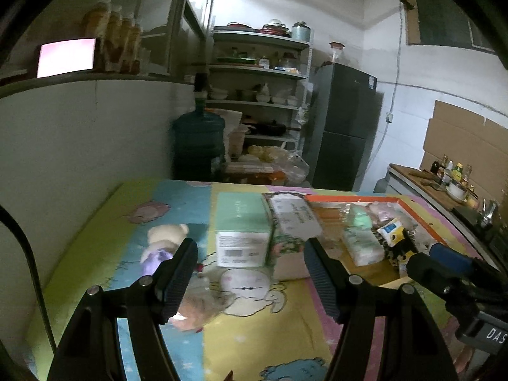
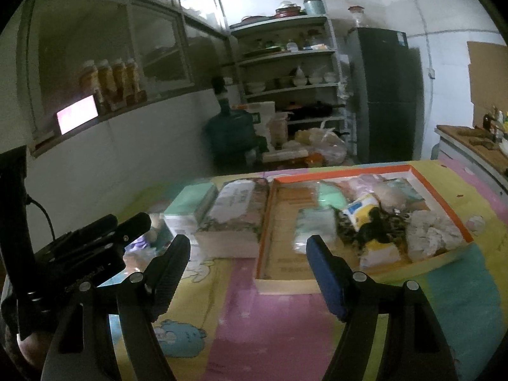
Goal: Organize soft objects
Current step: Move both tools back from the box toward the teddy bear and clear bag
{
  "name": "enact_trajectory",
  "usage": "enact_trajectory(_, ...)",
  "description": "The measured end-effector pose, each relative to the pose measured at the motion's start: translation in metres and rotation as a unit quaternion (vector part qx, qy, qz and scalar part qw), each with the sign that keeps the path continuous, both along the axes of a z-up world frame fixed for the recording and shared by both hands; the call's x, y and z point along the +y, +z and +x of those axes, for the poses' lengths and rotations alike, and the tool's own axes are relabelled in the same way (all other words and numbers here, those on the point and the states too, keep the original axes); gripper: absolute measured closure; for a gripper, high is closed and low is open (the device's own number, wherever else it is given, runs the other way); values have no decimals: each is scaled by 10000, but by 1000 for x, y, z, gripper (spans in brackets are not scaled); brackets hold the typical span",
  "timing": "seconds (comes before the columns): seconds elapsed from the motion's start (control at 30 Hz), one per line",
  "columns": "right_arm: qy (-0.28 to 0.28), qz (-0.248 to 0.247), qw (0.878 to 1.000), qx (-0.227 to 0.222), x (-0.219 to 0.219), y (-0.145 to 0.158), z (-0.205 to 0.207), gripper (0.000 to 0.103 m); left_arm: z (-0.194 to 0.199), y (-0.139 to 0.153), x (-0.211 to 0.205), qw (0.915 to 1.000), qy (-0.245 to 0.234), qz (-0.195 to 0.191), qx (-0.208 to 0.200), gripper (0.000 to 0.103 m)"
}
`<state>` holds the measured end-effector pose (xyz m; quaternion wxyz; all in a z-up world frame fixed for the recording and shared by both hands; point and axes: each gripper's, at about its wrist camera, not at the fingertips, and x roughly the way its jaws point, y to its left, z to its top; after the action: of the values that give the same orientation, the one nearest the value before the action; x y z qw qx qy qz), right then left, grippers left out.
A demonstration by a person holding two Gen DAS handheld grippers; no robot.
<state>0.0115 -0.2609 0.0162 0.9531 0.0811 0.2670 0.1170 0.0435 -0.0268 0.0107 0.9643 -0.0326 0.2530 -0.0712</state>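
Both grippers, left gripper (image 1: 249, 273) and right gripper (image 2: 247, 270), held their jaws wide and empty low in frame over the worktop (image 1: 254, 333). Left of centre lay a plush bear (image 1: 165, 243), outside the orange-rimmed tray (image 2: 343, 174) of soft packs; probably best pinched by its body.

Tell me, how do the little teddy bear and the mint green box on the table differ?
The teddy bear is small, cream and rounded, lying on its side in purple clothes; the mint green box is bigger, square-edged and stands upright. The bear lies left of the box. Both sit outside the orange-rimmed tray.
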Motion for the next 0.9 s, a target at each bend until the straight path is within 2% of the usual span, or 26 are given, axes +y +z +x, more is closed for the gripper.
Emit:
enact_trajectory(0.53, 449, -205, 9988, 20, 66, -2, 0, 26, -9, -8, 66, 9990, 421, -116, 58, 34)
enact_trajectory(0.9, 802, -365, 9959, 221, 107, -13, 11, 26, -10, -23, 129, 9944, 993, -298, 187, 34)
